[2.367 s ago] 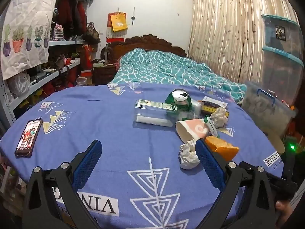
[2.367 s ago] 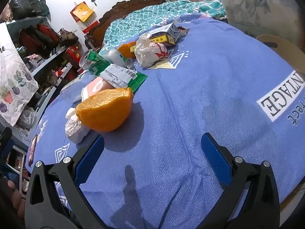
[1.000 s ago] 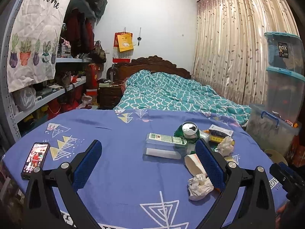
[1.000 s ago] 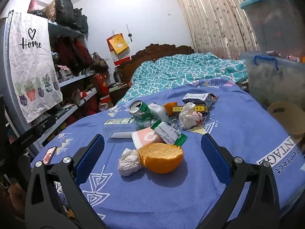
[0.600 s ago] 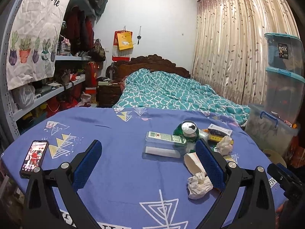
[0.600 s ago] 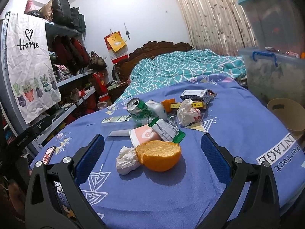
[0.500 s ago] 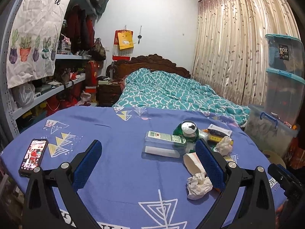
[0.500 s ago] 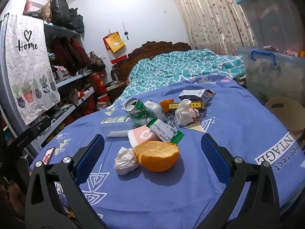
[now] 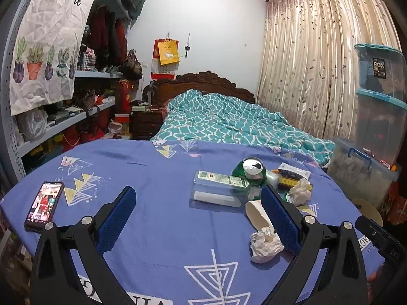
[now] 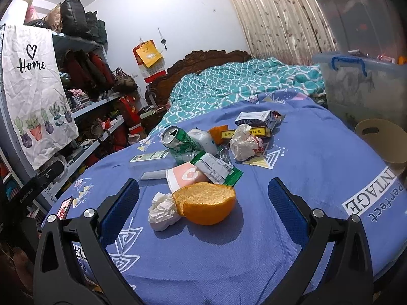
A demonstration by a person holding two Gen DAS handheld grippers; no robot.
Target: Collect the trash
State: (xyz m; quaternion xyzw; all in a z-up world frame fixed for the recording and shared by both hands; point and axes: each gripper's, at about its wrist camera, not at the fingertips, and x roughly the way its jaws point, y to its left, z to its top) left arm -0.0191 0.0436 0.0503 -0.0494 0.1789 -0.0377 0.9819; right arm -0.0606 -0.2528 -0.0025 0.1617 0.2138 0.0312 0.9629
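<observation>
1. Desk: the trash sits in a heap on its right half
2. Peel lies dead ahead between the right gripper fingers, which are spread wide and empty, so that side's nearer
3. Left gripper is also spread and empty, with the tissue just inside its right finger

dim indoor light, soft shadows under trash, strong fisheye bending, dark vignette corners, focus sharp.

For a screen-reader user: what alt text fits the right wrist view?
Open right gripper faces a hollowed orange half beside a crumpled tissue on a blue tablecloth, with a green can and wrappers behind.
</observation>
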